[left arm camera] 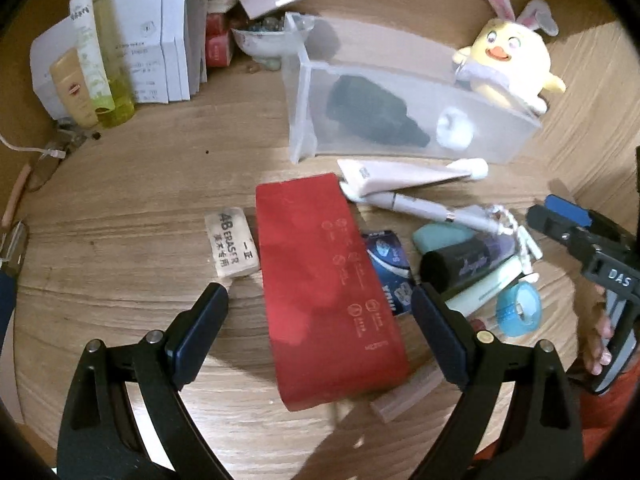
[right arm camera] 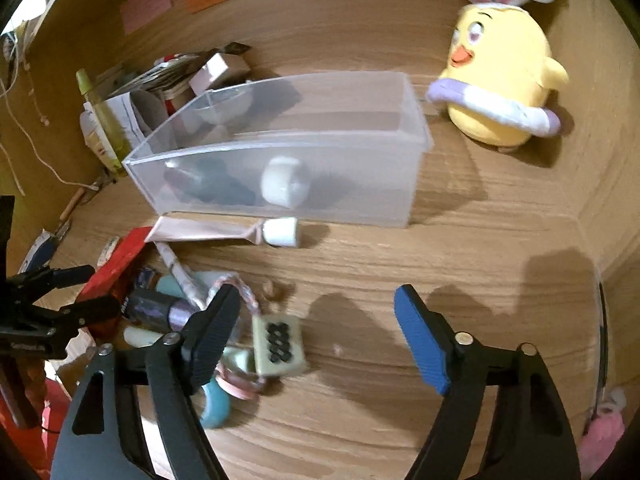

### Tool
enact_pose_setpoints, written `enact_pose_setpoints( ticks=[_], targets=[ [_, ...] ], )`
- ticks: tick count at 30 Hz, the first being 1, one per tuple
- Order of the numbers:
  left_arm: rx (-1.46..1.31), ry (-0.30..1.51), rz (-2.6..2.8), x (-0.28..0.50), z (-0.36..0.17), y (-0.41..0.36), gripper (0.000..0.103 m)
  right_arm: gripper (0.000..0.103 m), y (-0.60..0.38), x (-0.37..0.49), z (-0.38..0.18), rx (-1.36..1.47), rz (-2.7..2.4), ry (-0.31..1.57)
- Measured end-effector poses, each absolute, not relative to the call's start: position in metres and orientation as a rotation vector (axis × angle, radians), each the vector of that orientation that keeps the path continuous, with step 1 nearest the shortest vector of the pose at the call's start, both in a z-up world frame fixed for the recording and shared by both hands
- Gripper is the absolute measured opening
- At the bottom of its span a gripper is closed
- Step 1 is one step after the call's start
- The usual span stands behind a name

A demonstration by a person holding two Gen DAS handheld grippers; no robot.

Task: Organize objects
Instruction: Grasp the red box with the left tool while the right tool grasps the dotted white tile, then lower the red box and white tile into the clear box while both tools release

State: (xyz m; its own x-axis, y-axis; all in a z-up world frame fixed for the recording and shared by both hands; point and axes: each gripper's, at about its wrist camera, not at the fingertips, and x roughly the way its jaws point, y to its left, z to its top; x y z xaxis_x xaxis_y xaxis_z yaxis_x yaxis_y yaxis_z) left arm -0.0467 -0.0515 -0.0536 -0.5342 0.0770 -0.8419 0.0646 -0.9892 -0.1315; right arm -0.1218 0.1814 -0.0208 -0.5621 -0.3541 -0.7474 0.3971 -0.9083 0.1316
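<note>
Jaws of the left gripper (left arm camera: pixel 320 312) stand spread wide with nothing between the pads, straddling the near end of the red case (left arm camera: pixel 326 280), which lies flat on the table (left arm camera: pixel 140 200); the right gripper (right arm camera: pixel 316 332) is likewise spread and empty, over bare wood with the clutter pile at its left jaw. The step in hand looks like picking the next item from the pile to go into the clear bin (right arm camera: pixel 280 148), which sits ahead of both sets of jaws and already holds a dark bottle (left arm camera: pixel 372 114) and a white round thing (right arm camera: pixel 284 182). Next, the left jaws likely need to lower and close across the case's width. The case hides part of the blue packet (left arm camera: pixel 390 264), the small patterned tile (right arm camera: pixel 280 342) is blurred, and the bin's frosted wall veils its contents.
</note>
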Motion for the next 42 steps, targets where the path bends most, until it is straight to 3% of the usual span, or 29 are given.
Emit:
enact_pose_setpoints(
  ticks=[12, 20, 22, 42],
  targets=[
    [-1.515, -0.168, 2.805, -0.032, -0.058, -0.06, 0.092, 0.057, 0.172, -0.111, -0.031, 1.172, -2.4, 0.143],
    [-1.473, -0.124, 2.848, -0.033, -0.056, -0.058, 0.056, 0.029, 0.164, -0.109, -0.035, 1.176, -2.364, 0.16],
    [-1.458, -0.117, 2.858, -0.033, -0.055, -0.057, 0.056, 0.024, 0.164, -0.108, -0.035, 1.174, -2.364, 0.163],
    [-1.271, -0.279, 3.003, -0.016, -0.015, -0.067, 0.056, 0.023, 0.178, -0.112, -0.004, 1.045, -2.443, 0.086]
  ],
)
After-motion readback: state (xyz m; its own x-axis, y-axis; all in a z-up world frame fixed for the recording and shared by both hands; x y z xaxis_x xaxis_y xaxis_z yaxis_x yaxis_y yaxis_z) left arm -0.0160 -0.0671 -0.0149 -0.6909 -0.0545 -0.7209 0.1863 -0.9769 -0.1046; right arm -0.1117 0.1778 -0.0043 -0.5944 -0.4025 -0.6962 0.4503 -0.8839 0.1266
